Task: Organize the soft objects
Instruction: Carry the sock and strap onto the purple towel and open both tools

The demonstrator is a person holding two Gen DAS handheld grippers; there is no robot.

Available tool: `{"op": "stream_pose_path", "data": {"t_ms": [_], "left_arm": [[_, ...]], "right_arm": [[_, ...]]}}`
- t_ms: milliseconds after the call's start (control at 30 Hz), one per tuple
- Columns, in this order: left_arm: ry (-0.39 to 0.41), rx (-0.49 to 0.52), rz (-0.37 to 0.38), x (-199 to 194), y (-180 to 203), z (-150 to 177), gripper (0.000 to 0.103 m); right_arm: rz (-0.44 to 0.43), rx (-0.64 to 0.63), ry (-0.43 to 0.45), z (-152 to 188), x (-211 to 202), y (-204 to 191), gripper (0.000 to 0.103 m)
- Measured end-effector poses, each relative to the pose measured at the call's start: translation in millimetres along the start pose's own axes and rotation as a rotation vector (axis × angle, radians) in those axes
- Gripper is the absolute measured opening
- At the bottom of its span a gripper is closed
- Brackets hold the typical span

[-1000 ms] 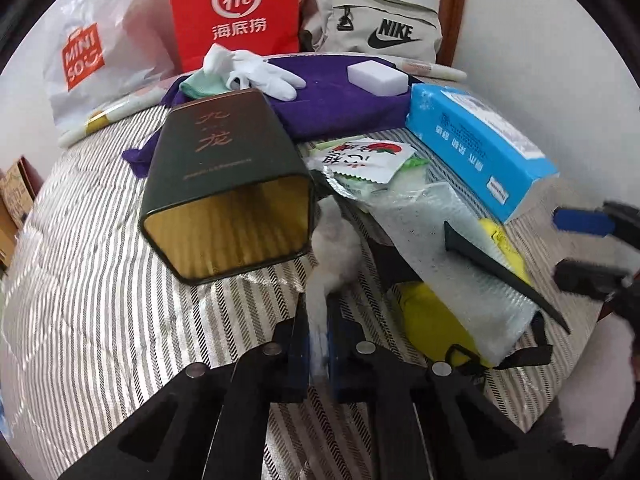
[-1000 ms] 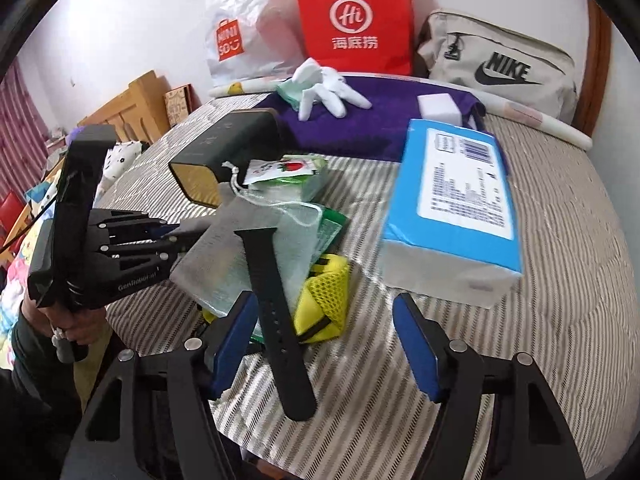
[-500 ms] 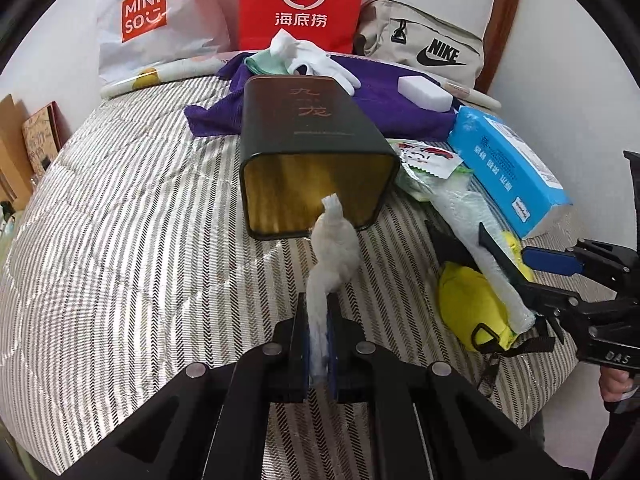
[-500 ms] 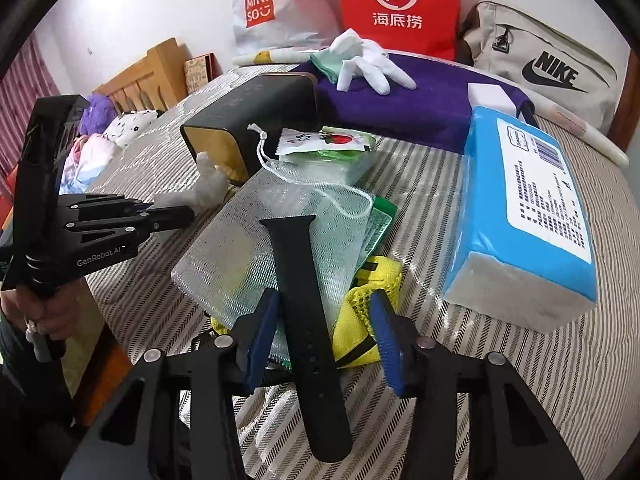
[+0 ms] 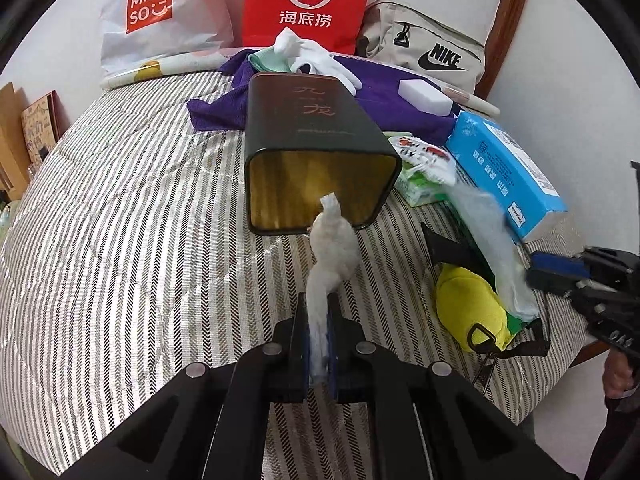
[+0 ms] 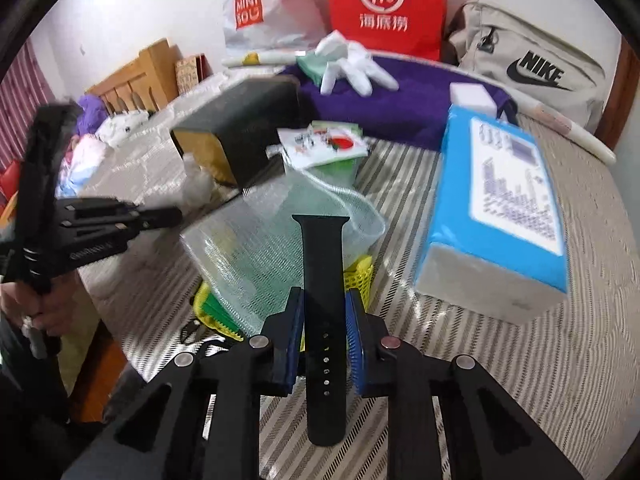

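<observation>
Clamping a white wad of soft tissue (image 5: 334, 248) between its pressed-together jaws, the left gripper (image 5: 319, 344) is holding the wad's tip right at the open mouth of the dark tin (image 5: 316, 136), which is lying on its side near the middle of the striped bed (image 5: 120, 216). The left view is showing the tin's gold inside and the yellow pouch (image 5: 468, 304) toward the bed's right edge, with the right gripper only as a blurred dark shape there. The right view is showing what that one hides: the right gripper (image 6: 325, 332) is sitting narrow, its blue pads against the sides of the black watch strap (image 6: 322, 280), which is lying over the clear mesh bag (image 6: 256, 248) near the bed's front edge, beside the blue tissue pack (image 6: 500, 208). Its jaws have just been closing around the strap; a second ago they were standing wide. The wad is now facing the tin's mouth, where earlier it was lying off to the tin's right.
</observation>
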State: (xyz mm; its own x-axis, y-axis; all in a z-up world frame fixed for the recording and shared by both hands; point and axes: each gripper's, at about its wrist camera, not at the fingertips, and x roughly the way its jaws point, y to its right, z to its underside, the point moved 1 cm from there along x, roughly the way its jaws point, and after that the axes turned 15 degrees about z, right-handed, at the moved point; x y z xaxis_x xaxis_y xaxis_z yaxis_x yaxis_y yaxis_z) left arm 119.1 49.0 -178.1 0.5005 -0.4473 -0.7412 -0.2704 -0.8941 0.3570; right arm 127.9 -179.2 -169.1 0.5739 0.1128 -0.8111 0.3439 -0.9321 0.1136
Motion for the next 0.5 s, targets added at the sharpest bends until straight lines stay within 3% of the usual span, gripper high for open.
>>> {"op": "stream_pose_path", "data": {"t_ms": [267, 500], "left_arm": [[0.007, -0.034, 0.004, -1.5, -0.5, -0.5, 0.007], [0.011, -0.047, -0.02, 0.0, 2.0, 1.3, 0.007]], "right_arm": [[0.015, 0.088, 0.014, 18.6, -20.8, 31.0, 0.021], [0.109, 0.132, -0.076, 46.2, -1.4, 60.0, 0.02]]}}
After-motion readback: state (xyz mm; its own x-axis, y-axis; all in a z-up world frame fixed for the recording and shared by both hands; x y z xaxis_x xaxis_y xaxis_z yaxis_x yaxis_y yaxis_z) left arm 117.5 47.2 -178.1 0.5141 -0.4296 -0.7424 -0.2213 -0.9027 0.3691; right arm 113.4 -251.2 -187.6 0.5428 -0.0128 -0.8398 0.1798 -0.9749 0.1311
